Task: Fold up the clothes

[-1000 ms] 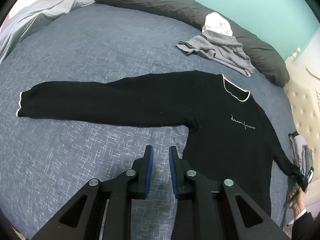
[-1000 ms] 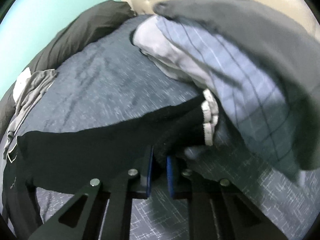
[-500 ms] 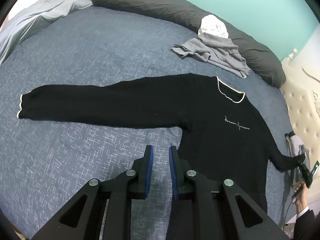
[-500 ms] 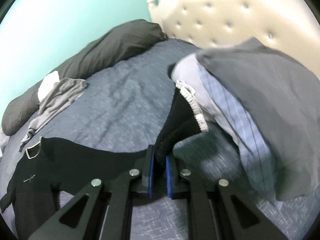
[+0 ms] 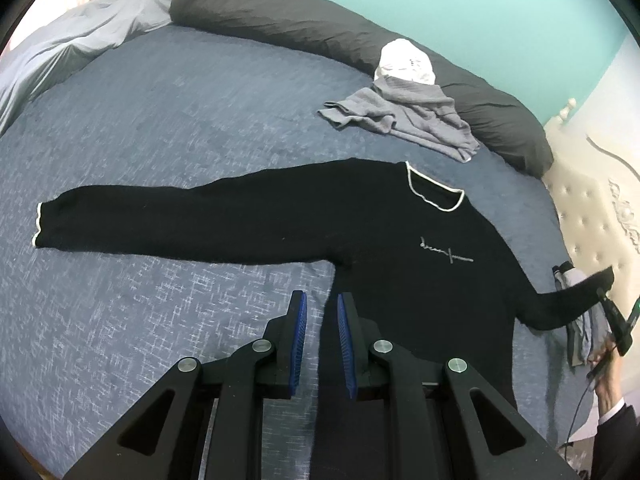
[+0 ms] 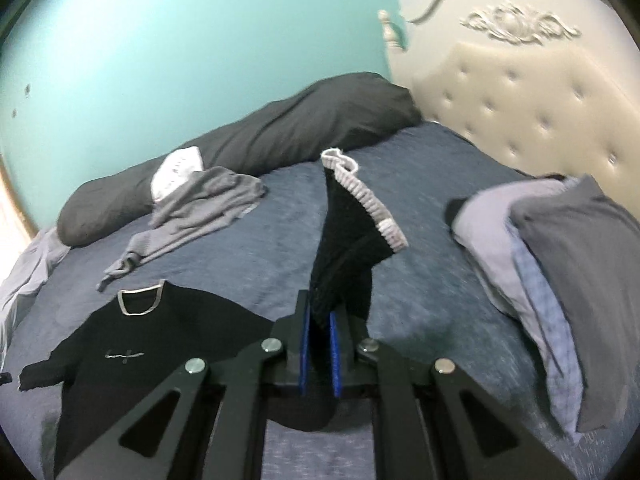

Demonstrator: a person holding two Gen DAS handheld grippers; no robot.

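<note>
A black long-sleeved sweater (image 5: 400, 232) with a white neck trim lies flat on the blue bed; it also shows in the right wrist view (image 6: 132, 344). Its left sleeve (image 5: 160, 220) stretches out flat. My left gripper (image 5: 321, 312) is open and empty, hovering above the sweater's side edge near the armpit. My right gripper (image 6: 319, 320) is shut on the right sleeve (image 6: 348, 240) near its white cuff and holds it raised off the bed. In the left wrist view that gripper (image 5: 612, 316) shows at the far right edge with the lifted sleeve.
A crumpled grey garment (image 5: 404, 116) and a white item (image 5: 406, 60) lie by the long dark pillow (image 5: 320, 32). A pile of folded clothes (image 6: 552, 264) sits beside the tufted headboard (image 6: 520, 92). A light grey blanket (image 5: 60, 56) lies at the far left.
My right gripper has lifted the sleeve cuff up and away from the folded pile, tilting its view upward. My left gripper has held about the same spot, still open.
</note>
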